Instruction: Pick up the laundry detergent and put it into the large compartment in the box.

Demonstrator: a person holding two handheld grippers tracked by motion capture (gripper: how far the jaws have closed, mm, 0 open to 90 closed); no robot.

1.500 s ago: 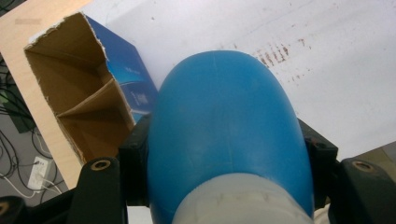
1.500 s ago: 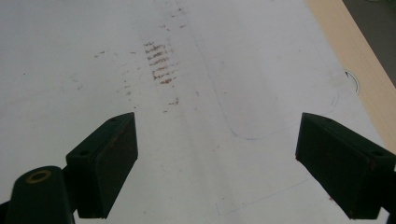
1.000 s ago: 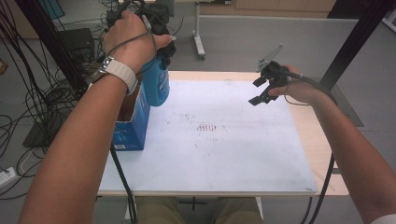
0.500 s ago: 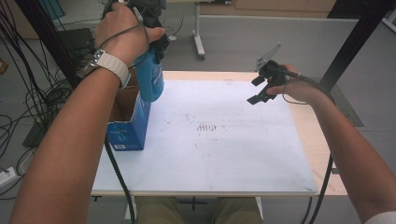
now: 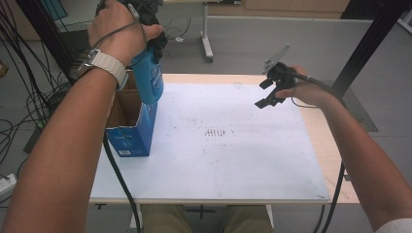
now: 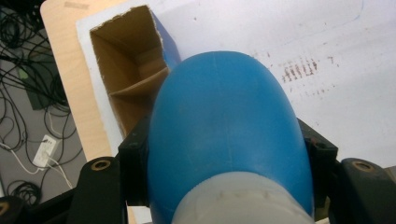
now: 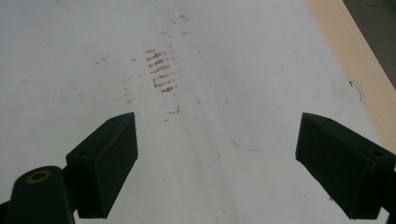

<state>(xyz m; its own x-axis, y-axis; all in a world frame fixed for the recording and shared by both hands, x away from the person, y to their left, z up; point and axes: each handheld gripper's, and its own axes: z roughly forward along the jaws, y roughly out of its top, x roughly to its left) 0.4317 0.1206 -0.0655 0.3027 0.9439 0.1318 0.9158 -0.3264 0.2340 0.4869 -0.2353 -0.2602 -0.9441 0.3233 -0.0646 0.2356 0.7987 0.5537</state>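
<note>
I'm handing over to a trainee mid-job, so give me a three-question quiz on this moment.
1. True or false: the left gripper is shut on the blue bottle.
2. Where is the bottle? A) lying on the white sheet B) held above the open cardboard box C) standing on the floor
3. What is between the right gripper's jaws?

Key
1. True: its pads press the bottle's sides.
2. B: it hangs over the cardboard box at the left edge of the white sheet.
3. Nothing: the right gripper is open above the sheet.
</note>
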